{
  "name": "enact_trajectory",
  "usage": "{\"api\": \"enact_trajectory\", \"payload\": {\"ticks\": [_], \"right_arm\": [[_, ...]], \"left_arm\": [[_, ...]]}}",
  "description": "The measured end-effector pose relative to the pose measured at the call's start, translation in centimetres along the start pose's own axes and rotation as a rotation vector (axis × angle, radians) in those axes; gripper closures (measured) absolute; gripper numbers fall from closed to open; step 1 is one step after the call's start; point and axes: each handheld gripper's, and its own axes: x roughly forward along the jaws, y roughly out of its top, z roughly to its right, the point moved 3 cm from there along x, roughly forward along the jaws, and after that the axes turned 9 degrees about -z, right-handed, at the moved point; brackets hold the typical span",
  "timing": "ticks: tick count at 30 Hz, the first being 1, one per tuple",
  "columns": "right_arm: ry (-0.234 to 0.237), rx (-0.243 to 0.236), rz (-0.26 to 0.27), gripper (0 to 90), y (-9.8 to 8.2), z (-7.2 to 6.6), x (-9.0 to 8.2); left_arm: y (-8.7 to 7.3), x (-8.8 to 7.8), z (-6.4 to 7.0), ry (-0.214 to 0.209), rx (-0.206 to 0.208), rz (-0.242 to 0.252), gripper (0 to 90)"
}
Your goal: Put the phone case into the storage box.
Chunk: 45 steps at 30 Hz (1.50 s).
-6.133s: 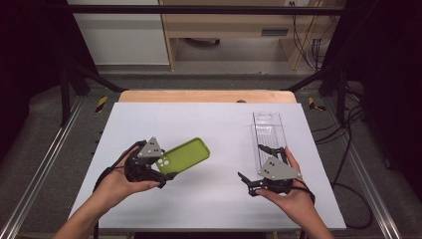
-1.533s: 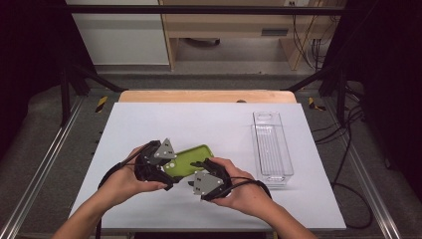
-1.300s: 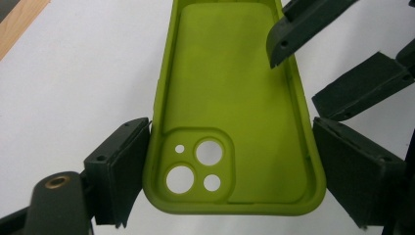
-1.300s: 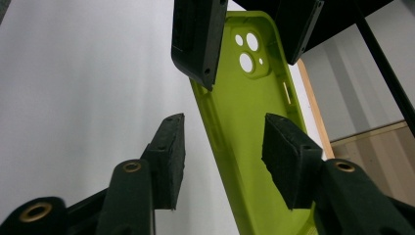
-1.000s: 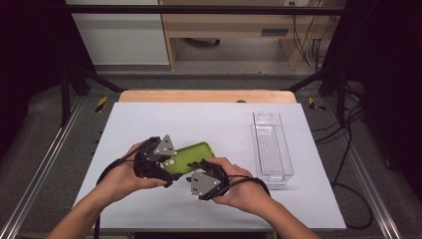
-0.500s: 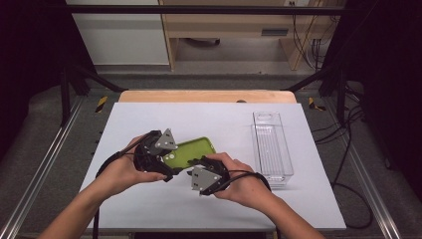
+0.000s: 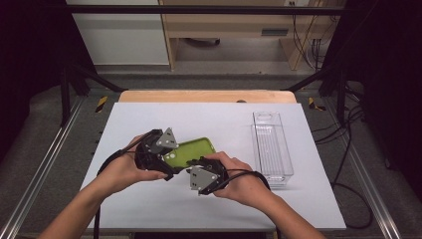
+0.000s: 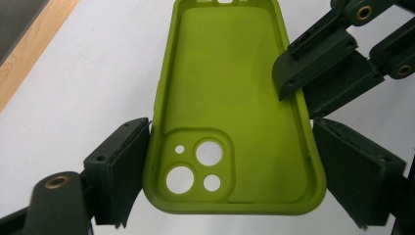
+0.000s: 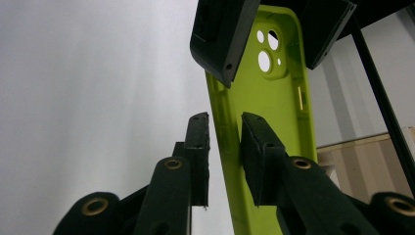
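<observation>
The green phone case [image 7: 191, 152] was held above the white table [image 7: 149, 117], left of centre, open side up. The left gripper [image 8: 230, 161] was clamped across its width at the camera-cutout end. The right gripper [image 9: 224, 147] had just been closing its jaws over one long side wall; a sliver of gap remained, so no grip yet. Risk: the soft wall could buckle or slip out if the left gripper released early. A clear plastic bin [image 7: 271, 149] stood well to the right, nothing between.
</observation>
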Motion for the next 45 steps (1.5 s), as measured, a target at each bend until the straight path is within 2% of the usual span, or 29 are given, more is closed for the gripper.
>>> {"api": "enact_trajectory", "payload": {"ticks": [15,16,23,45], "right_arm": [[-0.005,-0.025,-0.014,77.3,-0.01,-0.19,0.1],[-0.009,-0.041,-0.016,77.5,-0.01,-0.18,0.15],[-0.01,-0.06,-0.022,78.5,0.02,-0.3,0.3],[-0.004,-0.061,-0.027,79.9,0.02,-0.39,0.35]], "left_arm": [[0.13,0.14,0.08,-0.007,0.01,0.003,16.2],[0.1,0.17,0.07,-0.007,0.011,0.002,16.2],[0.05,0.25,0.06,-0.008,0.013,-0.002,16.2],[0.07,0.34,0.04,-0.005,0.021,-0.01,16.2]]}}
